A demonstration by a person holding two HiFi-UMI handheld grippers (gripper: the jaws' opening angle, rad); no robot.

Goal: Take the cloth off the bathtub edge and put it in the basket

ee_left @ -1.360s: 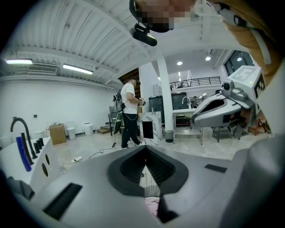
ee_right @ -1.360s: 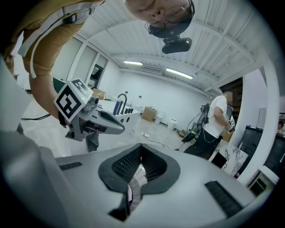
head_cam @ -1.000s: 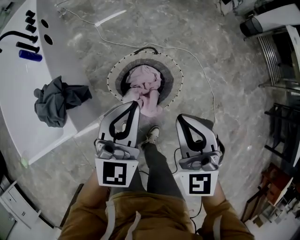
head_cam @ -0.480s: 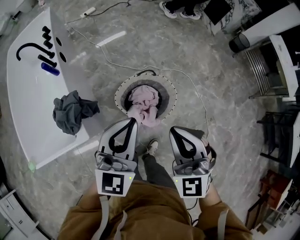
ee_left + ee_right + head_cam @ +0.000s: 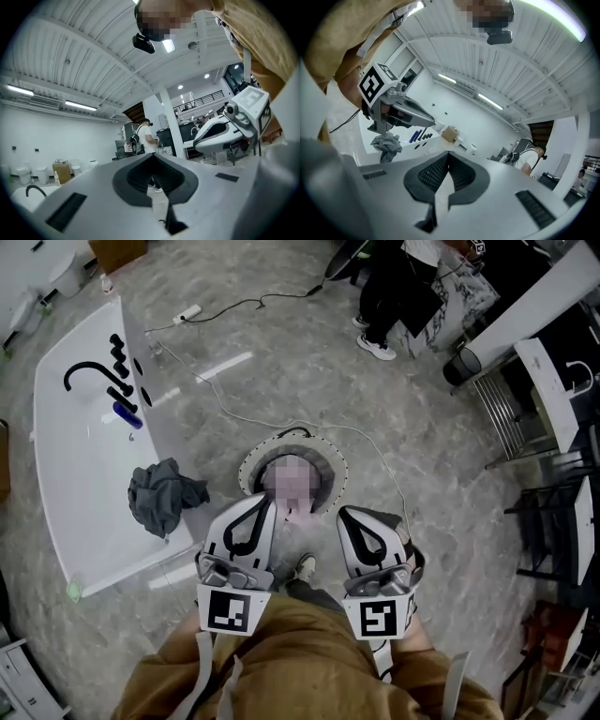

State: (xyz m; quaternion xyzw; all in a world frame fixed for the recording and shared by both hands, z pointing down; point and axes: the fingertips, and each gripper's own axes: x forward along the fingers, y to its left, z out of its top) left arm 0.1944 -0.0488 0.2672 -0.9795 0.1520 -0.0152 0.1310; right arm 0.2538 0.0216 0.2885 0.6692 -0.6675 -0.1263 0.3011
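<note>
Test hall with a mock bathroom, not a home. White bathtub [image 5: 80,460] free-standing on grey stone-look floor [image 5: 281,352]; cable [image 5: 221,402] and power strip [image 5: 187,312] loose beside bathtub. Ribbed white ceiling [image 5: 84,56] with strip lights [image 5: 80,105] high above bathtub; mezzanine rail [image 5: 201,100] well beyond it.

Floor [image 5: 309,362], upper centre: grey veined stone, polished, carrying light reflections. Bathtub [image 5: 70,474], left: white, smooth, glossy. Fittings [image 5: 119,351], upper left: black, matt. Cloth [image 5: 164,496], left of centre: dark grey fabric, matt, crumpled. Basket [image 5: 251,465], centre: woven, coarse, pale rim. Left gripper [image 5: 265,499] and right gripper [image 5: 345,512], lower centre: smooth white plastic shells, black ribbed pads [image 5: 433,172].
</note>
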